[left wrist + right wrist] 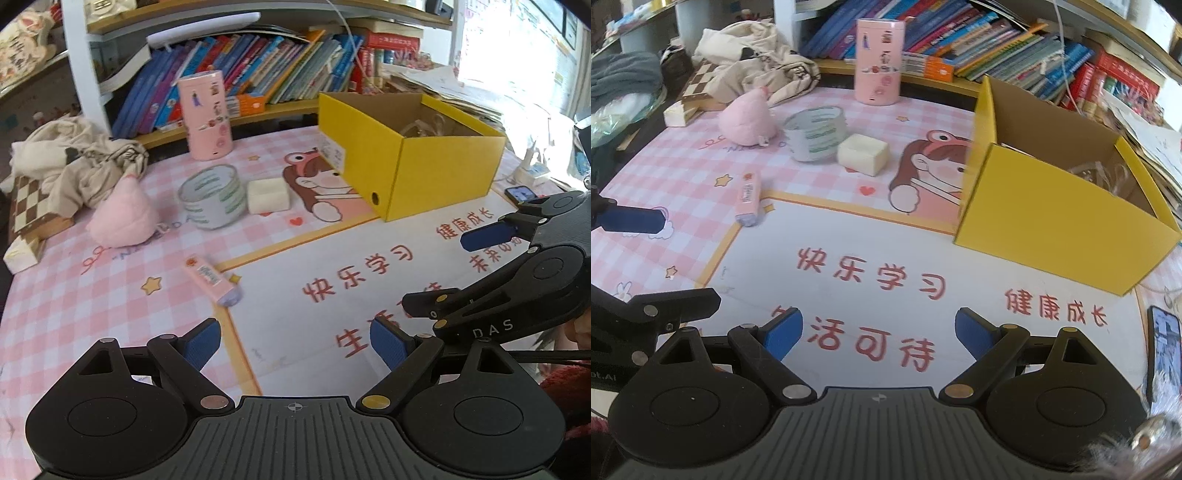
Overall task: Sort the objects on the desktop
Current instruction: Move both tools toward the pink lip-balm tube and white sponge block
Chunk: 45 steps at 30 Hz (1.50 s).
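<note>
- i find my left gripper [295, 341] and right gripper [879, 332] both wide, empty, above the desk mat [886, 236].
- pink tube [212, 278], tape roll [212, 197], white block [267, 195] lie left of the yellow box [443, 170], which holds possibly clear plastic.

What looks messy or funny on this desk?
A rumpled cream cloth is heaped in the far corner, partly draped over a checkered board. The small pink tube lies flat, crossing the mat's yellow border line at a slant. The yellow box stands open. Nothing looks spilled or broken.
</note>
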Each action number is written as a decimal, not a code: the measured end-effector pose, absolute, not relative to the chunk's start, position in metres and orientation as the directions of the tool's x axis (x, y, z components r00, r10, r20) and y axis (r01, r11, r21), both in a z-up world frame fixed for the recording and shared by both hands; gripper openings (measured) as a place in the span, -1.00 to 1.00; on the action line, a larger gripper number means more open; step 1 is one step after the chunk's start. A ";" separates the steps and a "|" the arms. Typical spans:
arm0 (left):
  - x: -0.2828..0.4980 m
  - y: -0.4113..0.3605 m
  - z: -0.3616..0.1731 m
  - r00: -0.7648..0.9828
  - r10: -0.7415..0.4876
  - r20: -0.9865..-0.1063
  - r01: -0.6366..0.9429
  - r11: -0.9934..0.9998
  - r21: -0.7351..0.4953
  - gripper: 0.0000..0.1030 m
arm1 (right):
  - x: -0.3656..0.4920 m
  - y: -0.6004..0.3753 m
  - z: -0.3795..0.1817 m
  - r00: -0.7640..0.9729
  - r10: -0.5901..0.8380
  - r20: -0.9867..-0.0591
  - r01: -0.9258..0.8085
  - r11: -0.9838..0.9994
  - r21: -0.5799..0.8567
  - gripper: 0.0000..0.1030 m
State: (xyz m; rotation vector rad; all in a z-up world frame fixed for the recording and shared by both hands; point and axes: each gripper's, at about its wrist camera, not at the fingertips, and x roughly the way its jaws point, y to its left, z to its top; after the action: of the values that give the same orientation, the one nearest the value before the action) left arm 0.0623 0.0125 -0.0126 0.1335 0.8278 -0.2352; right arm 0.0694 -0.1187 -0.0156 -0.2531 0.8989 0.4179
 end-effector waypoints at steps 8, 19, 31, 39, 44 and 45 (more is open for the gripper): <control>0.060 0.026 -0.012 0.662 -0.134 -0.737 0.227 0.974 0.027 0.75 | 0.069 -0.104 -0.015 0.550 0.254 -0.795 -0.483 0.874 -0.055 0.74; 0.060 0.043 -0.011 0.677 -0.121 -0.726 0.201 0.979 0.024 0.76 | 0.070 -0.086 -0.010 0.565 0.257 -0.784 -0.500 0.862 -0.077 0.74; 0.056 0.065 -0.013 0.684 -0.097 -0.723 0.138 0.990 -0.002 0.76 | 0.066 -0.058 -0.009 0.557 0.281 -0.781 -0.570 0.814 -0.114 0.74; 0.063 0.074 -0.018 0.681 -0.074 -0.729 0.093 0.996 -0.014 0.76 | 0.072 -0.049 -0.010 0.580 0.294 -0.760 -0.594 0.791 -0.148 0.74; 0.073 0.074 -0.020 0.685 -0.064 -0.725 0.077 0.997 -0.014 0.76 | 0.086 -0.052 -0.011 0.598 0.284 -0.749 -0.572 0.806 -0.151 0.72; 0.075 0.073 -0.021 0.685 -0.063 -0.726 0.075 0.997 -0.016 0.76 | 0.089 -0.052 -0.012 0.599 0.282 -0.749 -0.570 0.807 -0.152 0.71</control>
State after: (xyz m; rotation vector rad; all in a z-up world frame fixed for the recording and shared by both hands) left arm 0.0751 0.0735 -0.0213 0.0154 0.8129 -0.0770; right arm 0.0888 -0.0520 -0.0116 -0.4008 0.7843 0.5094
